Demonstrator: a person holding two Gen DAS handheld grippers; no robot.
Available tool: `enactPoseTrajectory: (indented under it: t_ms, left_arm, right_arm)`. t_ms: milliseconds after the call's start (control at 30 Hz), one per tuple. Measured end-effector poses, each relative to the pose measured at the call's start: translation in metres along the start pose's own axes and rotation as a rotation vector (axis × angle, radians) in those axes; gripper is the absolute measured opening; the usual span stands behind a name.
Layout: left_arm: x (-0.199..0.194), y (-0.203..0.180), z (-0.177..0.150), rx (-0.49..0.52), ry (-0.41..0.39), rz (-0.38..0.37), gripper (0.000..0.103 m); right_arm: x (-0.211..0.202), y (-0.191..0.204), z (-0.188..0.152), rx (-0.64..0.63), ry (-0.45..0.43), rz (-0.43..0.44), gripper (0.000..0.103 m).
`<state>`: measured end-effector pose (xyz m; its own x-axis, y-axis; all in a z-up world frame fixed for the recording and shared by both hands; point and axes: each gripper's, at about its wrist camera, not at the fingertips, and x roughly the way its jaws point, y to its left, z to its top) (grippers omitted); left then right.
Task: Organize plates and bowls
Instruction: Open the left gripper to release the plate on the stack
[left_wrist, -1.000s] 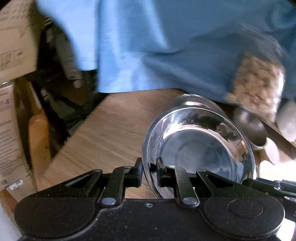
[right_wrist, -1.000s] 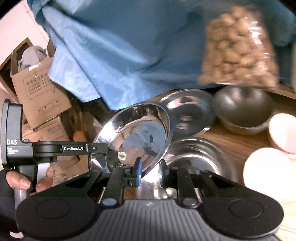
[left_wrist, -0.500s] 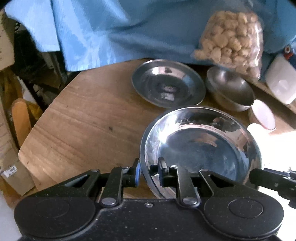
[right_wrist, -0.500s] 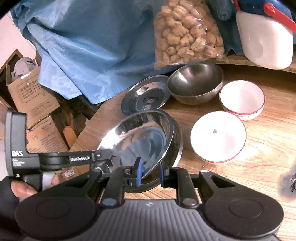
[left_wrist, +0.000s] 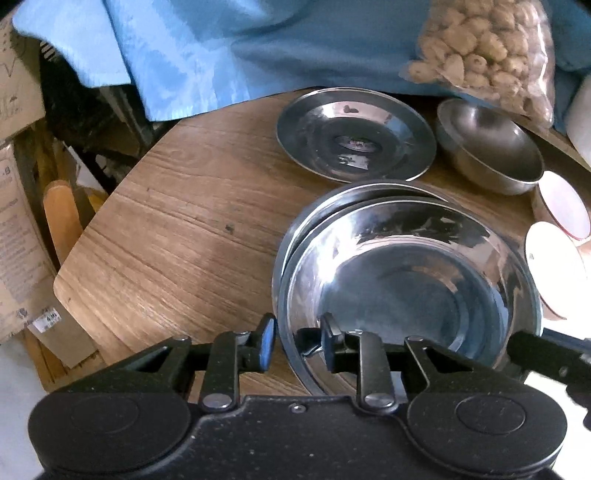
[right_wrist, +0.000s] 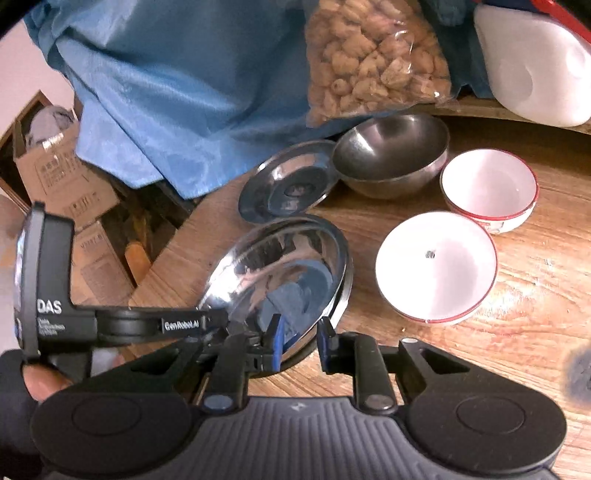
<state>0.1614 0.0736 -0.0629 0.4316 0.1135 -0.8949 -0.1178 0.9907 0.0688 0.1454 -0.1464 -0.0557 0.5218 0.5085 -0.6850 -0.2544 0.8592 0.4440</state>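
Polished steel plate (left_wrist: 410, 280), round and deep-rimmed, is sitting nested on a second steel plate (left_wrist: 332, 206) near the table's (left_wrist: 177, 229) left edge. Third plate (left_wrist: 354, 133), dull steel bowl (left_wrist: 487, 144), two white red-rimmed bowls (right_wrist: 436, 266) are lying toward the back edge; blue cloth (left_wrist: 229, 48) and a snack bag (right_wrist: 373, 59) are crowding behind. Left gripper (left_wrist: 297, 341) is pitching steeply down, jaws opening, plate rim between them, pads clear. Right gripper (right_wrist: 299, 343) is straddling the opposite rim, jaws opening too.
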Motion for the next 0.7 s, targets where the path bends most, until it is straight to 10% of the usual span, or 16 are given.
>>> enactPoseTrajectory:
  t_ms: [700]
  left_arm:
    - [-0.004, 0.017, 0.012, -0.070, -0.038, 0.020, 0.080]
  right_arm:
    - [0.006, 0.030, 0.003, -0.039, 0.063, -0.076, 0.077]
